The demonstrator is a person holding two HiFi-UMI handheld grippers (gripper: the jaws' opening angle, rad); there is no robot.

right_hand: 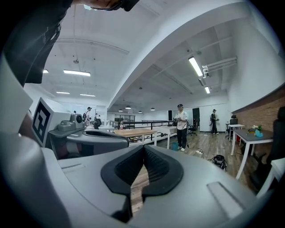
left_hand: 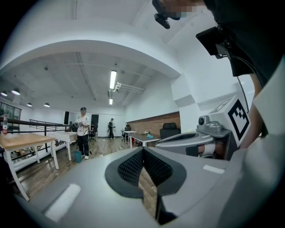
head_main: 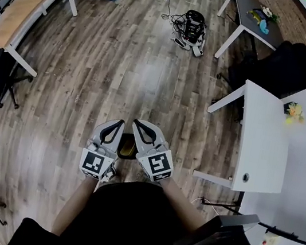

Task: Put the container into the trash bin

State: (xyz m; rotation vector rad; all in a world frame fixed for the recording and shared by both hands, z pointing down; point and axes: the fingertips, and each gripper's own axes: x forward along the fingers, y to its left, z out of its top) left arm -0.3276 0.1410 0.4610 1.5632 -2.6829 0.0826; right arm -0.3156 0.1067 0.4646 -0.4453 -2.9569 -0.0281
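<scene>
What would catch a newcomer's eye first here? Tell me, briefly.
The left gripper and right gripper sit low in the middle of the head view, side by side with tips nearly meeting. Both are shut and empty above the wood floor. Next come the white table at the right and a black tangle of gear on the floor near the top.
</scene>
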